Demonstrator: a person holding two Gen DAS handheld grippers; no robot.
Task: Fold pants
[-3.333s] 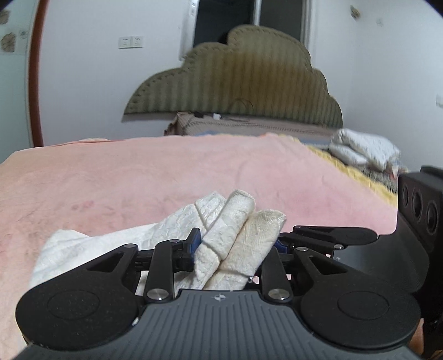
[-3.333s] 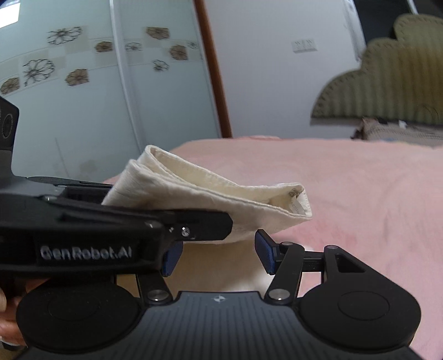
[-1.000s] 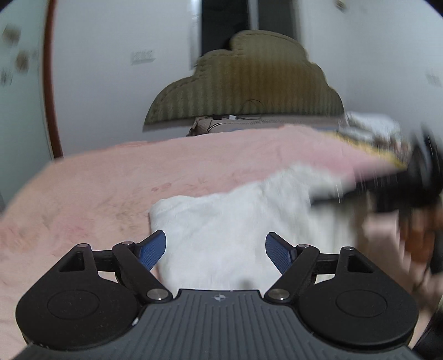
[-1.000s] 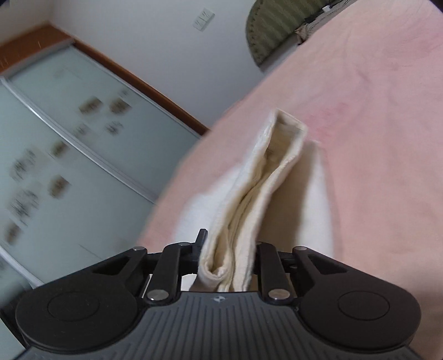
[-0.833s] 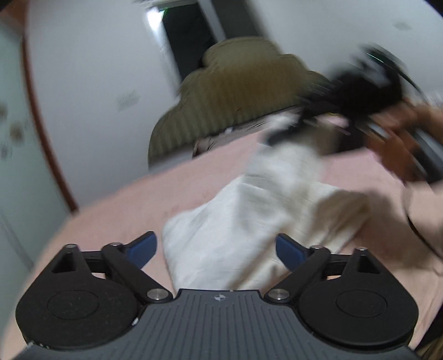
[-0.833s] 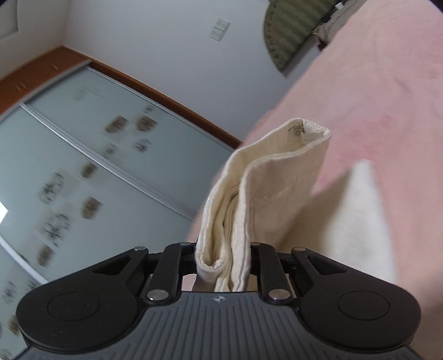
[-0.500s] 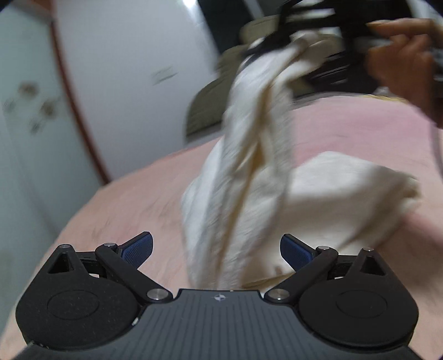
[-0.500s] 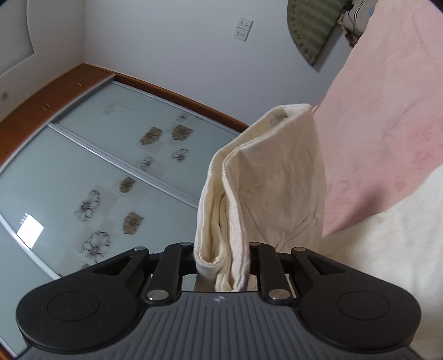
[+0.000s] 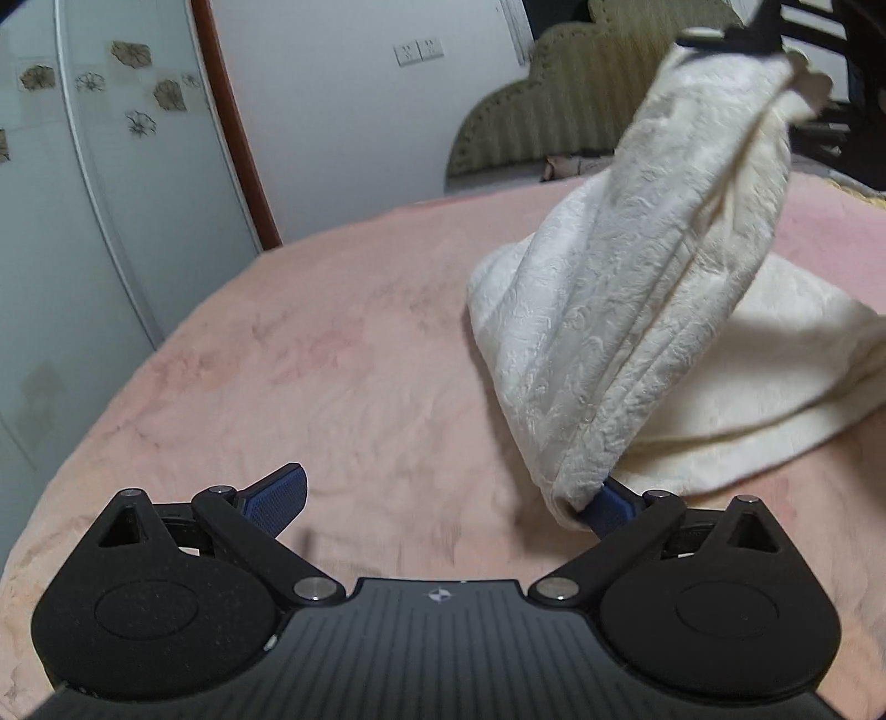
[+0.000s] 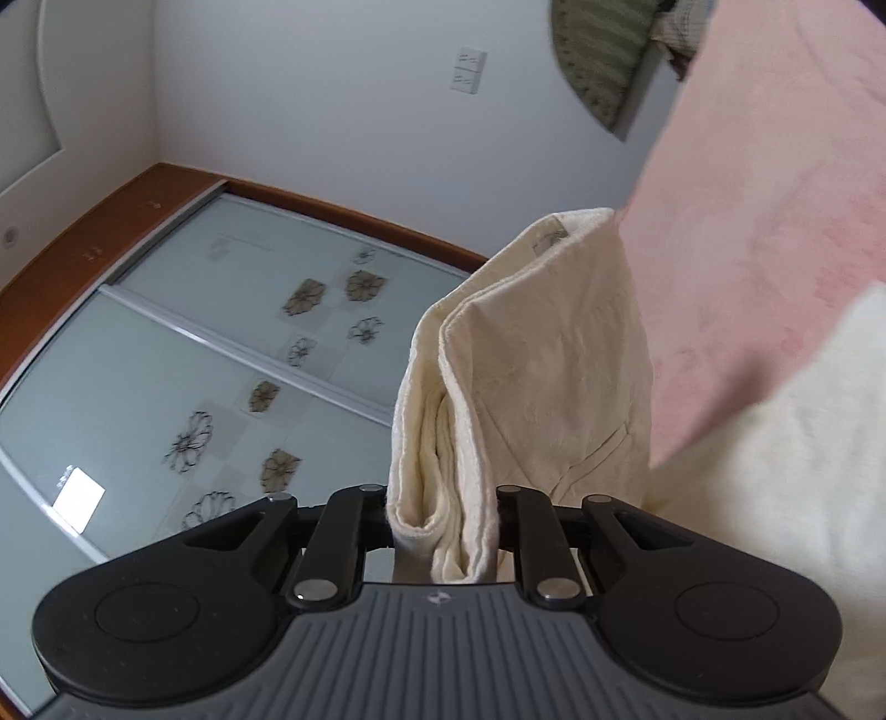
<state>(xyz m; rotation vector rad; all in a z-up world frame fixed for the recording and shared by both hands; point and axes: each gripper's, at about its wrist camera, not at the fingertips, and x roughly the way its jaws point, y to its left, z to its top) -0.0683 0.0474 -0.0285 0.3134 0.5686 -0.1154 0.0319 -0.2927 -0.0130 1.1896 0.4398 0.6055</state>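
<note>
Your right gripper point(image 10: 443, 520) is tilted up toward the wall and ceiling, jaws clamped on a thick folded bunch of the cream pants point(image 10: 526, 387). In the left view that bunch hangs raised from the right gripper point(image 9: 725, 41) at top right, and the fabric drapes down in a twisted column to the rest of the pants point(image 9: 775, 376) lying folded on the bed. Your left gripper point(image 9: 448, 504) sits low over the bed, fingers spread wide apart, nothing between them. The lower end of the hanging cloth touches its right fingertip point(image 9: 609, 507); whether it rests on the pad or just in front, can't tell.

Surface is a pink blanket point(image 9: 332, 360) covering the bed. Olive scalloped headboard point(image 9: 554, 111) at the far end, white wall with a switch plate point(image 9: 419, 51), sliding wardrobe doors point(image 10: 221, 360) with flower prints and a brown wood frame.

The right gripper is blurred and cut off by the frame in the left view. Its pads are hidden by cloth in its own view.
</note>
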